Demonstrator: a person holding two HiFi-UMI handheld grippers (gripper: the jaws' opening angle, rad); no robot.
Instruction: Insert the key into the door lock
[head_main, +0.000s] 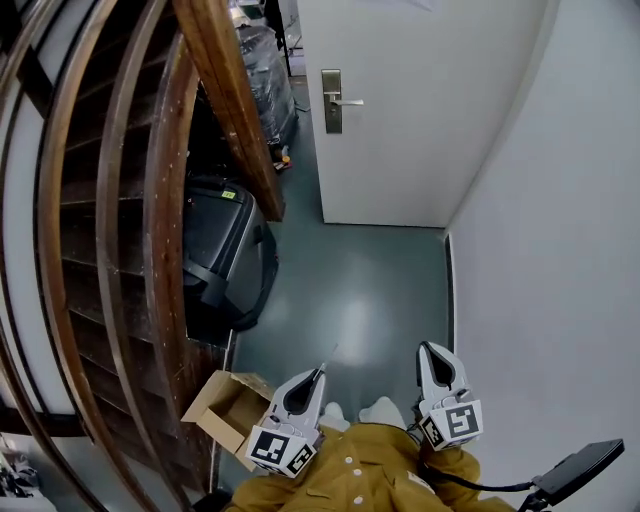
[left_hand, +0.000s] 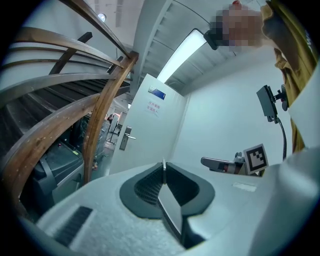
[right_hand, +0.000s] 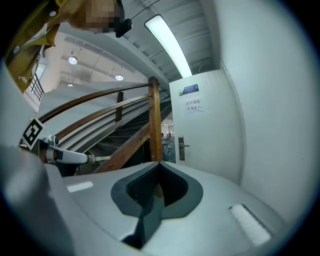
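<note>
Head view gives the thin metal key (head_main: 327, 356) only as a faint sliver jutting from the left gripper (head_main: 319, 372), whose jaws are pinched narrow on it; its teeth cannot be made out. The right gripper (head_main: 426, 348) has its jaws pressed together with nothing between them. The silver lock plate (head_main: 331, 101) on the white door (head_main: 410, 150) is well apart ahead, with a curved brown wooden stair railing (head_main: 232, 110) and an open cardboard box (head_main: 226, 405) at left.

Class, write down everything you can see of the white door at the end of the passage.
The door is plain white and flat, upright at the far end of the grey floor. A silvery lever handle on a tall plate sits at its left edge. High up are a small blue sign and a paper notice, print unreadable. Nothing touches it; the left tool, gripping the key, is well short.
</note>
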